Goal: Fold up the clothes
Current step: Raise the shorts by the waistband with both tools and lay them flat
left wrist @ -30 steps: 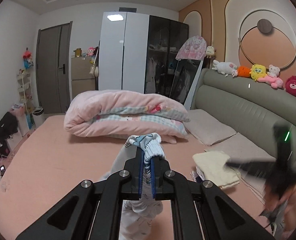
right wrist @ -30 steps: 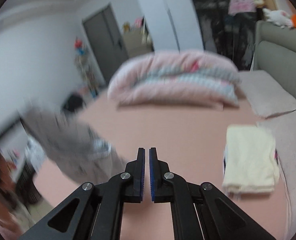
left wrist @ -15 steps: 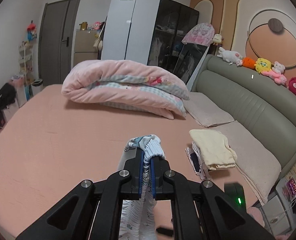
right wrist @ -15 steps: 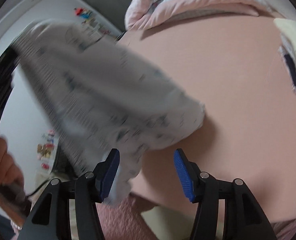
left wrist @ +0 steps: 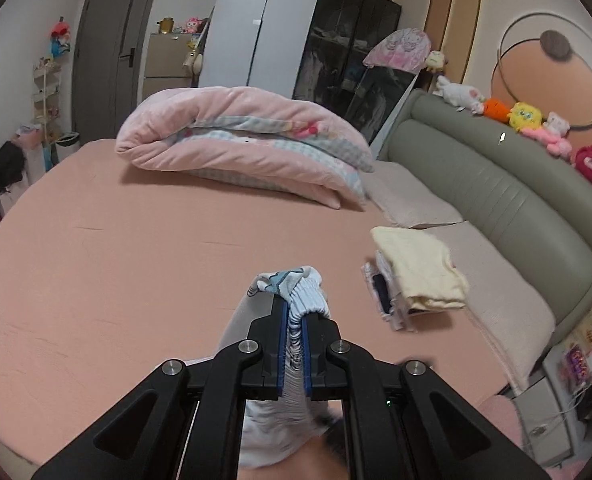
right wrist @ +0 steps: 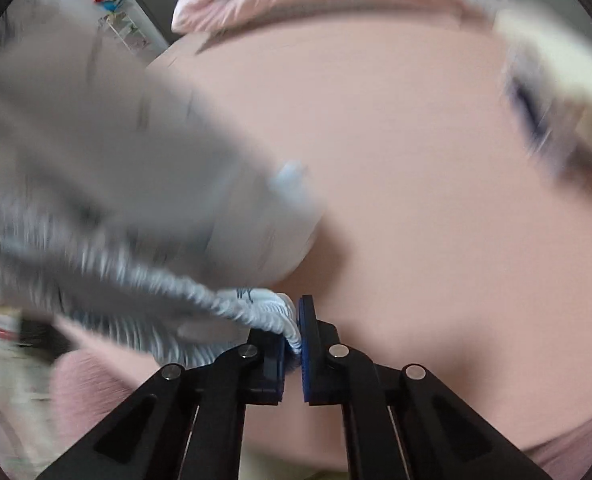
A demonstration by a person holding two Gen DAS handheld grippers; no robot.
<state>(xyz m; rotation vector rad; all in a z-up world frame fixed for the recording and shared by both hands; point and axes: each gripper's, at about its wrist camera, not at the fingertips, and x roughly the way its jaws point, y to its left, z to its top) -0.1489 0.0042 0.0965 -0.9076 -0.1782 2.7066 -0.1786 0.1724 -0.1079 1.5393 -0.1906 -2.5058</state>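
both grippers, left [left wrist: 294,322] and right [right wrist: 294,330], pinch the striped garment [right wrist: 143,216] over the bed [left wrist: 115,264], angled down

A bed [left wrist: 115,248] with a pink sheet carries a rolled pink quilt [left wrist: 239,140] at its far end. Soft toys [left wrist: 524,116] line the green padded headboard [left wrist: 496,188]. A white and black wardrobe [left wrist: 304,32] stands beside a grey door [left wrist: 111,60].
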